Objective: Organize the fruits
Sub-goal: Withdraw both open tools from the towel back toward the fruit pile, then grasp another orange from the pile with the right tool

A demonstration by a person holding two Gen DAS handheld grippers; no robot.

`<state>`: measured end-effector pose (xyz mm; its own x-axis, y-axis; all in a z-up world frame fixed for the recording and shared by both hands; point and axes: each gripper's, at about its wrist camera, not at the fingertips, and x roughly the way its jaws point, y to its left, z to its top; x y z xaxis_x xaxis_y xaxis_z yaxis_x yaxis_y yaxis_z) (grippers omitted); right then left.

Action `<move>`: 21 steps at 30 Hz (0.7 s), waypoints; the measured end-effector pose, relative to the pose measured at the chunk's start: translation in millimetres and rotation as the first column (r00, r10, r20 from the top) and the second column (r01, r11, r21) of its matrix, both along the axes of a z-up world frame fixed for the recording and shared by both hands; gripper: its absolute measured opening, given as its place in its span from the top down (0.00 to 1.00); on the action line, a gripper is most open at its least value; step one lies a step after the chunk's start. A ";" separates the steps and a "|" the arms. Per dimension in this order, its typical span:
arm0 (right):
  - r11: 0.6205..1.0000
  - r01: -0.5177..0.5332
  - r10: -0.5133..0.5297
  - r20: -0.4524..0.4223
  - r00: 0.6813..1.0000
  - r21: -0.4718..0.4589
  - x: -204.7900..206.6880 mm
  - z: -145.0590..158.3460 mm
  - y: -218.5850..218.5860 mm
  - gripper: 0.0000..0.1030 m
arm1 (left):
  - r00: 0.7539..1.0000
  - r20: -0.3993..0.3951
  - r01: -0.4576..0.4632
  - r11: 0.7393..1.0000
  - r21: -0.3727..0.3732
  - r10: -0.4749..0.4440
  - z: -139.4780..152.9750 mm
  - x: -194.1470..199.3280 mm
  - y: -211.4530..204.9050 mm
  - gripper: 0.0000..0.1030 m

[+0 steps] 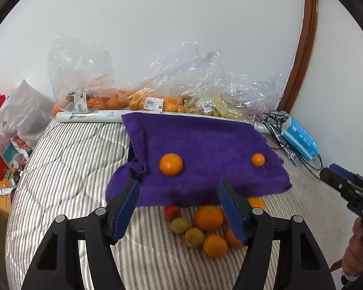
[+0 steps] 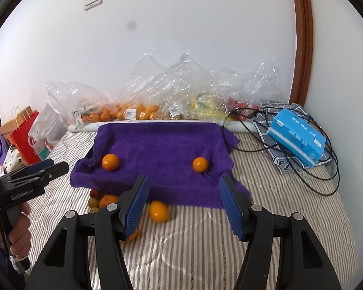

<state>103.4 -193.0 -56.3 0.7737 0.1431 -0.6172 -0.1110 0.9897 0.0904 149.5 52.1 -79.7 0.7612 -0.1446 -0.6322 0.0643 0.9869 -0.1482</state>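
Observation:
A purple towel (image 1: 205, 142) (image 2: 162, 142) is draped over a raised, box-like thing on the striped bed. Two oranges rest on it, a large one (image 1: 171, 164) (image 2: 110, 162) at the left and a smaller one (image 1: 258, 160) (image 2: 200, 164) at the right. In front of the towel lies a pile of loose fruit (image 1: 200, 227) (image 2: 101, 199): oranges, green kiwis and a red fruit. One orange (image 2: 158, 211) lies apart. My left gripper (image 1: 179, 184) hovers open above the pile, holding nothing. My right gripper (image 2: 184, 180) is open and empty before the towel's front edge.
Clear plastic bags of oranges and other fruit (image 1: 138, 96) (image 2: 157, 104) line the wall, with a paper roll (image 1: 89, 116) in front. A blue tissue box (image 2: 296, 137) and black cables (image 2: 326, 169) lie at the right. A red shopping bag (image 2: 24, 137) stands left. The striped bedcover (image 2: 205, 241) spreads in front.

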 end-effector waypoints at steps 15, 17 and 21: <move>1.000 0.002 -0.002 -0.010 1.000 0.007 -4.3 -23.3 5.6 0.42 | 0.999 -0.030 -0.038 0.999 0.015 0.038 -20.9 -7.4 14.1 0.37; 1.000 0.002 -0.002 -0.012 1.000 0.005 -3.0 -26.6 6.3 0.42 | 0.998 -0.037 -0.041 0.999 0.012 0.041 -23.5 -6.0 16.4 0.37; 1.000 -0.004 0.004 -0.026 1.000 0.010 1.5 -35.1 7.8 0.42 | 0.998 -0.045 -0.045 0.999 0.017 0.046 -28.5 -2.7 21.3 0.37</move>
<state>104.8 -185.2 -91.4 0.7566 0.1522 -0.6359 -0.1123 0.9883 0.1030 146.8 73.4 -108.2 0.7374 -0.1003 -0.6679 0.0130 0.9908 -0.1344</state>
